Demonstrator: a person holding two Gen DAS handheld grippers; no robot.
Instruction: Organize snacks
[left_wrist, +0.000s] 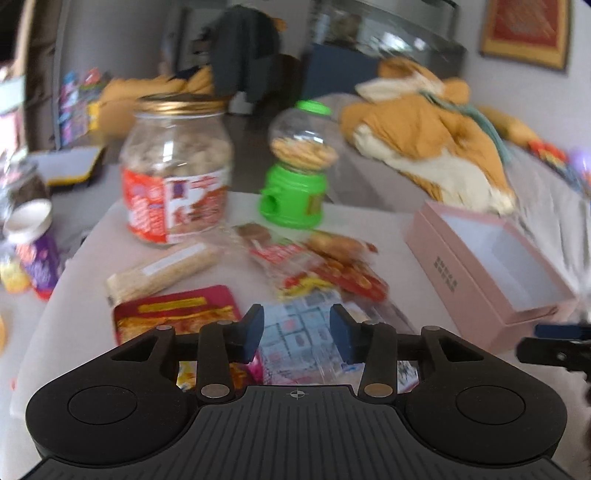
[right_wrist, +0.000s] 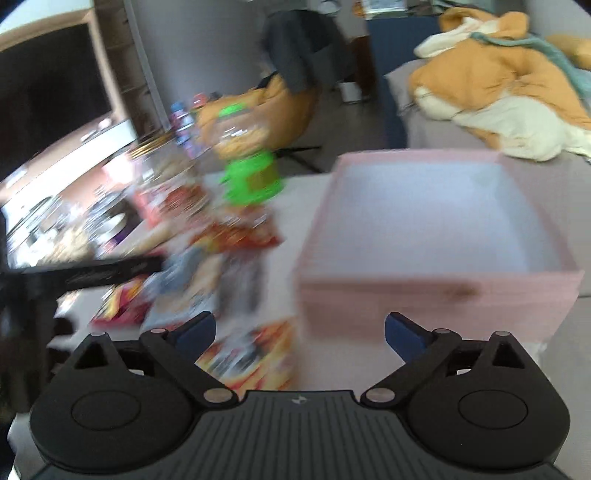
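We hold the left gripper (left_wrist: 296, 334) low in the frame, its jaws apart over a pale checked snack packet (left_wrist: 303, 332) with nothing clamped. Our right gripper (right_wrist: 300, 332) gapes wide and empty, the open pink box (right_wrist: 424, 229) just beyond at centre right, loose snacks (right_wrist: 236, 236) blurred to its left.

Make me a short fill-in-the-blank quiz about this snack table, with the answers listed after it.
1. The pink box on the table holds ____.
2. The small candy dispenser has a base coloured ____.
3. The big clear jar has a lid coloured ____.
4. The right gripper has its jaws ____.

Answers: nothing; green; gold; open
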